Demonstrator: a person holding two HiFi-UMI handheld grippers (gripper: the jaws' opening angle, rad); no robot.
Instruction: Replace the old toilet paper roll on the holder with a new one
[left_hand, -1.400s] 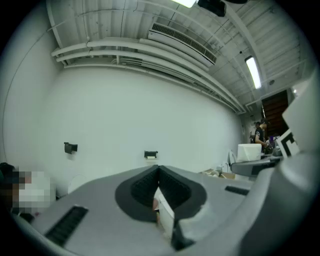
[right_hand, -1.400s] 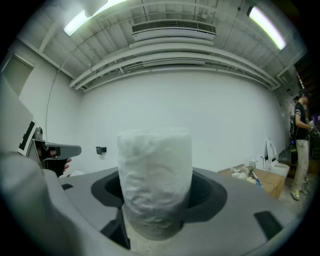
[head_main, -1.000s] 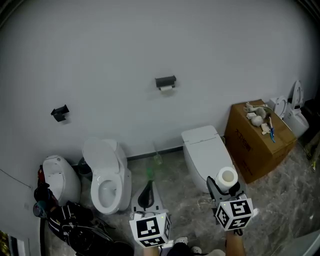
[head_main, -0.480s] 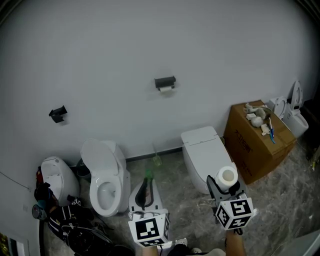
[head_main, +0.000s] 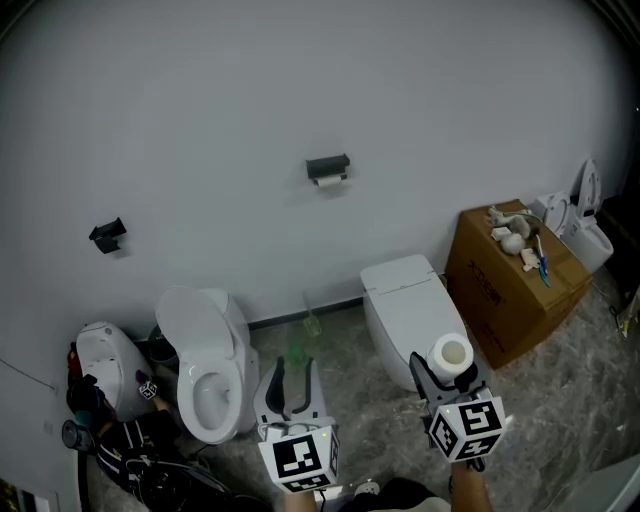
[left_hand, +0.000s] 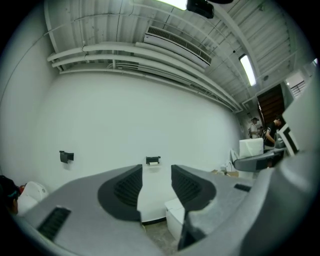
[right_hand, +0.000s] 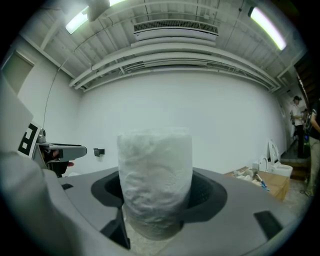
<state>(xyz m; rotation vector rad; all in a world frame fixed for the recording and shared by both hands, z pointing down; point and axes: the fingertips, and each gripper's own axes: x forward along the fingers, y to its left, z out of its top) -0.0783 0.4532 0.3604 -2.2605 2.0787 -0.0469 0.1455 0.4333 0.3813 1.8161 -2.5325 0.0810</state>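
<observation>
A black paper holder (head_main: 328, 167) hangs on the white wall with a small scrap of old roll (head_main: 331, 181) under it; the left gripper view shows the holder (left_hand: 153, 160) far ahead between the jaws. My left gripper (head_main: 291, 383) is low in the head view, well short of the wall. Its jaws have just been opening and stand apart with nothing between them (left_hand: 156, 175). My right gripper (head_main: 448, 368) is shut on a full white toilet paper roll (head_main: 452, 354), held upright. That roll (right_hand: 156, 185) fills the middle of the right gripper view.
A round toilet (head_main: 205, 350) stands left of my left gripper, a square one (head_main: 405, 300) just behind my right. A cardboard box (head_main: 510, 275) with odds on top sits at right. A second black wall fitting (head_main: 107, 234) is at left, dark bags (head_main: 140, 450) below it.
The left gripper's jaws went from shut to apart. Both grippers edged forward, and the wall holder sits slightly higher in the head view.
</observation>
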